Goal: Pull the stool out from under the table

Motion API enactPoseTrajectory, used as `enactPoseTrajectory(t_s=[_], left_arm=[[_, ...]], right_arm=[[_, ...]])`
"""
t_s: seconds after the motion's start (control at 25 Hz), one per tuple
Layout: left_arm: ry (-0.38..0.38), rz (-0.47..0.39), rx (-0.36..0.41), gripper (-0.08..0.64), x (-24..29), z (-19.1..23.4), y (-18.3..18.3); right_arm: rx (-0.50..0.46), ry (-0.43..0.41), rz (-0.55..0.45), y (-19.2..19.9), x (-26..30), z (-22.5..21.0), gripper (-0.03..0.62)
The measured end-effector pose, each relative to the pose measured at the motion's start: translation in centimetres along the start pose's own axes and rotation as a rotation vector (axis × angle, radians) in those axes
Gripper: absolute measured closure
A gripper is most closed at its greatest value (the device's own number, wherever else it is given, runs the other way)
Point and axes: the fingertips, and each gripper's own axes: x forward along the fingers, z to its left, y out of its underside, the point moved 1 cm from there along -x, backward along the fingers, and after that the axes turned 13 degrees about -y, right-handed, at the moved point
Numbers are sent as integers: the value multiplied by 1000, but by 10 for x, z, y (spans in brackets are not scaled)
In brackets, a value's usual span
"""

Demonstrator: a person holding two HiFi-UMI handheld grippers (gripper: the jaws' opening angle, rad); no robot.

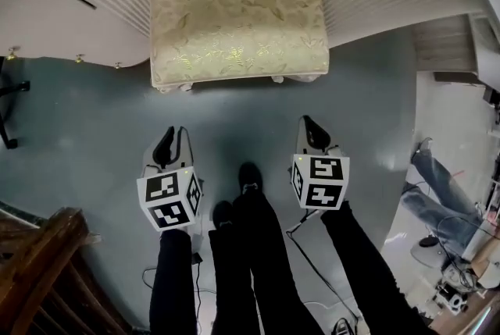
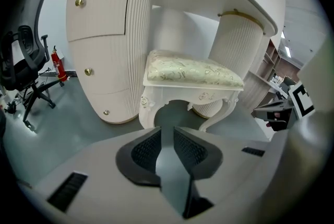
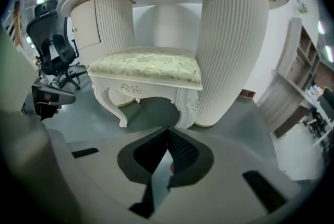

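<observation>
The stool (image 1: 238,21) has a cream floral cushion and white carved legs. It stands on the grey floor in the gap between the white table's two ribbed pedestals (image 1: 86,21), with its front part out past them. My left gripper (image 1: 168,144) hangs over the floor short of the stool's left front corner, jaws a narrow gap apart and empty. My right gripper (image 1: 312,132) is short of the right front corner, its jaws closed tip to tip on nothing. In the left gripper view the stool (image 2: 193,72) is ahead of the gripper (image 2: 167,131). In the right gripper view the stool (image 3: 148,63) stands beyond the gripper (image 3: 167,130).
The person's legs and shoes (image 1: 250,232) stand between the grippers. Dark wooden furniture (image 1: 39,263) fills the lower left corner. A black office chair (image 2: 23,61) and a red fire extinguisher (image 2: 59,63) are left of the table. Another person's legs (image 1: 433,197) show at the right.
</observation>
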Motion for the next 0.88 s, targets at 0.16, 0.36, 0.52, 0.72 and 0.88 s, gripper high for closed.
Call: enactPoseTrajectory(t_s=[0.16,0.36,0.52,0.72,0.88], left_arm=[[-7,15,1,484,24,0,8],[-19,23,19,444,44,2,12],[-43,42,35,370,62,5,14],[-109,44,82,279,87,15,10],[-139,50,69,261,106,20,9]], right_arm=[[-9,0,26,5,24,-8,517],[2,6,53,9,46,-15,454],[-66,69,41,3,61,-34,401],[-21,116,84,9,84,-62,347],[-74,121,91,2,101,-70,347]])
